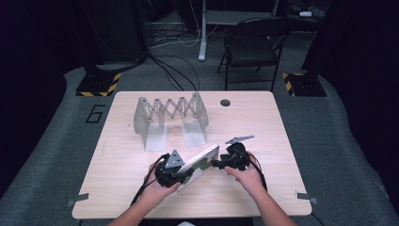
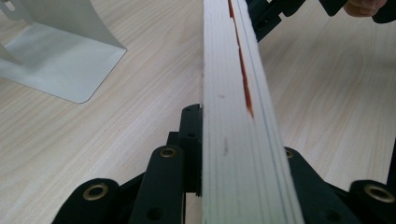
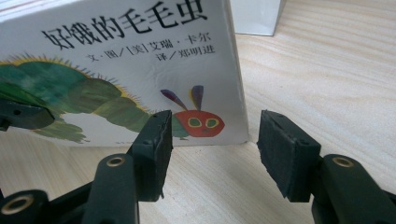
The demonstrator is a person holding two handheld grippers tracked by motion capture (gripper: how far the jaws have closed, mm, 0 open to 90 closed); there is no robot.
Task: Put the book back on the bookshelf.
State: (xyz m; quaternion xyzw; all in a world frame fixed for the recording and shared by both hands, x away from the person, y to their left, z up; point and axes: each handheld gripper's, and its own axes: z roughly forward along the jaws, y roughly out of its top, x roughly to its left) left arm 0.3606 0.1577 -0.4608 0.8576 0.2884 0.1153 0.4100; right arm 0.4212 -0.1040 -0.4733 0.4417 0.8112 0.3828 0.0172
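Note:
A white picture book (image 1: 201, 162) with a green caterpillar on its cover stands tilted on the wooden table (image 1: 263, 122). My left gripper (image 1: 175, 173) is shut on its near-left end; in the left gripper view the book's edge (image 2: 233, 107) runs up between the two jaws of that gripper (image 2: 236, 137). My right gripper (image 1: 220, 164) is at the book's right end. In the right gripper view it stands open (image 3: 214, 142), just in front of the cover's lower corner with the red caterpillar head (image 3: 201, 122), with nothing between its pads.
A grey metal expanding book rack (image 1: 169, 117) stands at the back middle of the table; its base plate (image 2: 60, 56) lies left of the book. A cable hole (image 1: 225, 102) is behind. A folding chair (image 1: 251, 47) stands beyond the table.

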